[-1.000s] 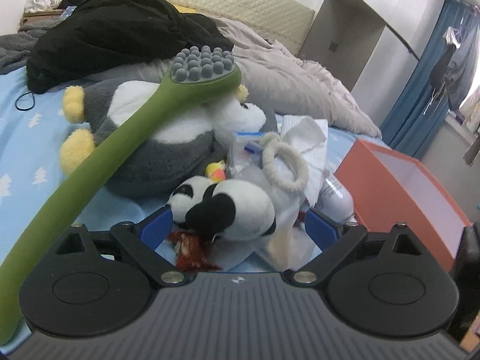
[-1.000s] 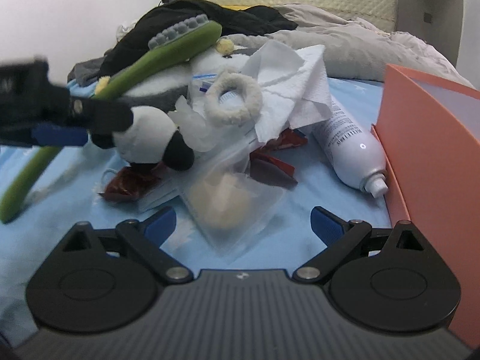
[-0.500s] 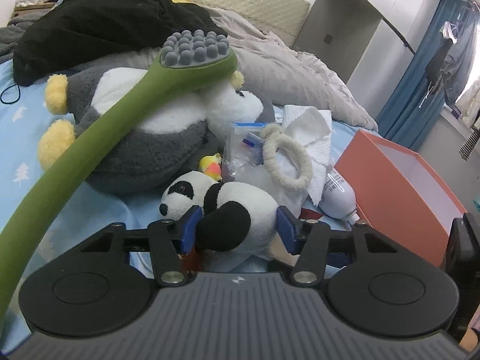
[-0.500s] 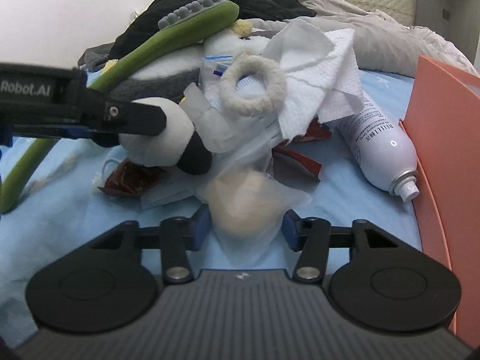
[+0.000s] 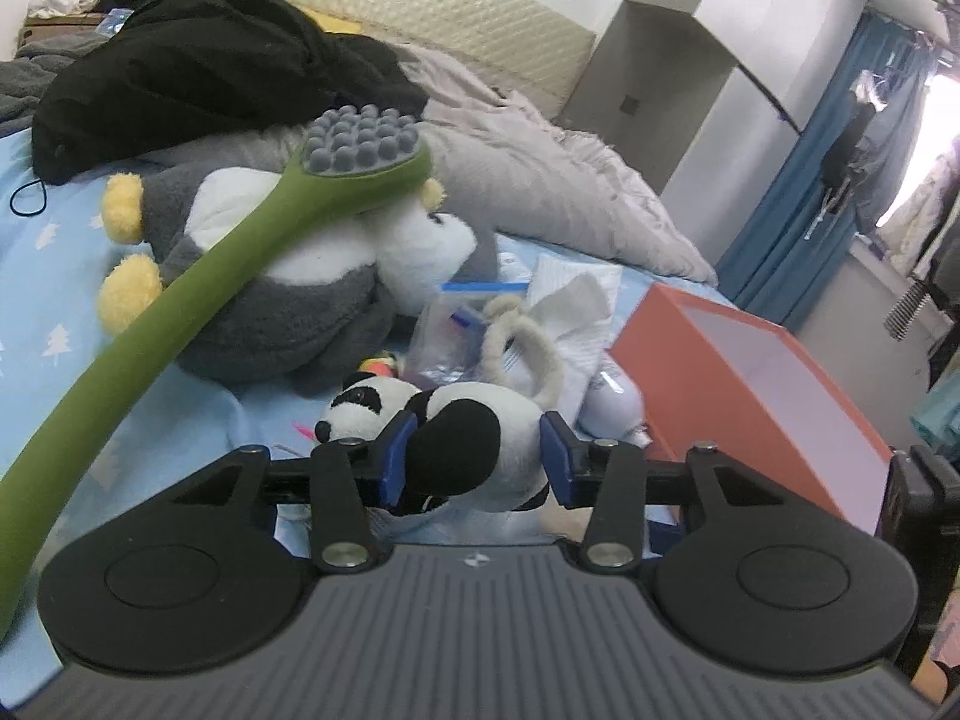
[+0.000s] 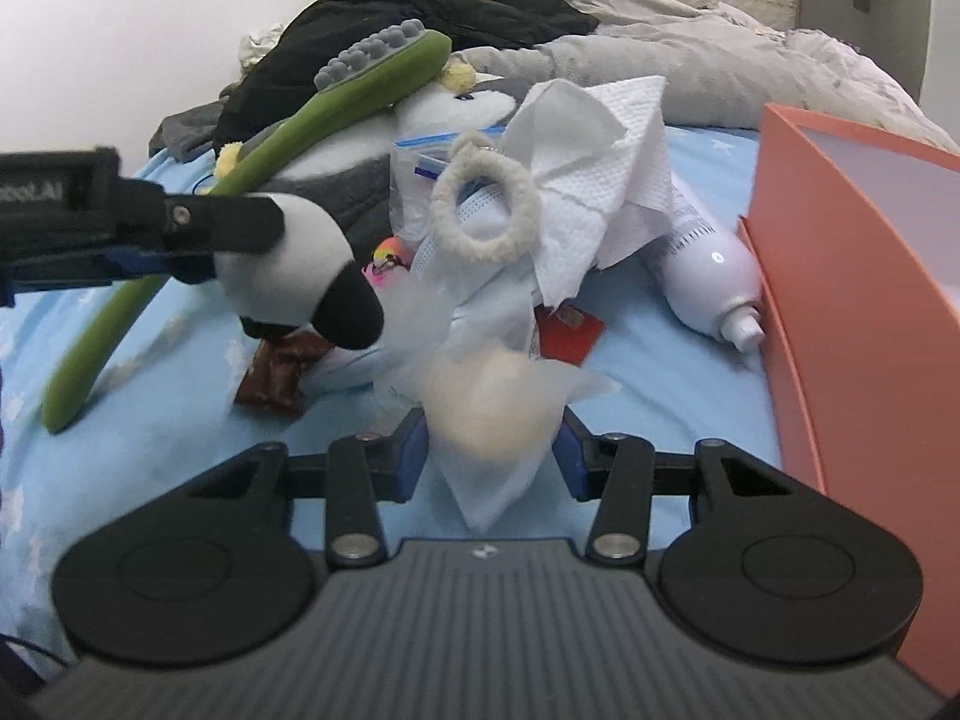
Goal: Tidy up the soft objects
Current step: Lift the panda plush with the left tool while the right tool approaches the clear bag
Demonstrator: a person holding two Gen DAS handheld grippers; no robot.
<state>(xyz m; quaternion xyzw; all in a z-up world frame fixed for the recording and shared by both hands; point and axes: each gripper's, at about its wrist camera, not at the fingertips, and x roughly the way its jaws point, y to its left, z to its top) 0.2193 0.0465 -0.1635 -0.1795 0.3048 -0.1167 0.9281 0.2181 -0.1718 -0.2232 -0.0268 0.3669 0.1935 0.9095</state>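
Left gripper (image 5: 474,459): its blue pads are pressing in on both flanks of the small panda plush (image 5: 447,435), which is sitting between the fingers with its head poking out to the left; in the right wrist view the same plush (image 6: 294,267) is hanging clear of the blue bedsheet (image 6: 636,360). Right gripper (image 6: 492,450): its fingers are pinching a clear plastic bag holding a cream-coloured soft lump (image 6: 489,405), the bag's lower corner drooping between the pads. Orange box (image 5: 744,396): standing open at the right on the bed, white inside, near both grippers. Large grey-and-white plush with yellow feet (image 5: 282,276): lying on the bedsheet behind the panda. Green long-handled massage brush (image 5: 240,252): leaning across that large plush, grey nubbed head uppermost. Cream fabric ring (image 6: 483,204): resting on the pile of clutter in the middle, just beside a crumpled white paper towel (image 6: 600,138) and a zip bag with a blue seal (image 6: 447,141). White spray bottle (image 6: 714,276): lying on its side, nozzle pointing toward the orange box wall (image 6: 840,300) and close to it. Red-brown wrappers (image 6: 276,372): lying on the sheet below the lifted panda. Black garment (image 5: 198,66) and grey duvet (image 5: 540,180): heaped at the head of the bed.
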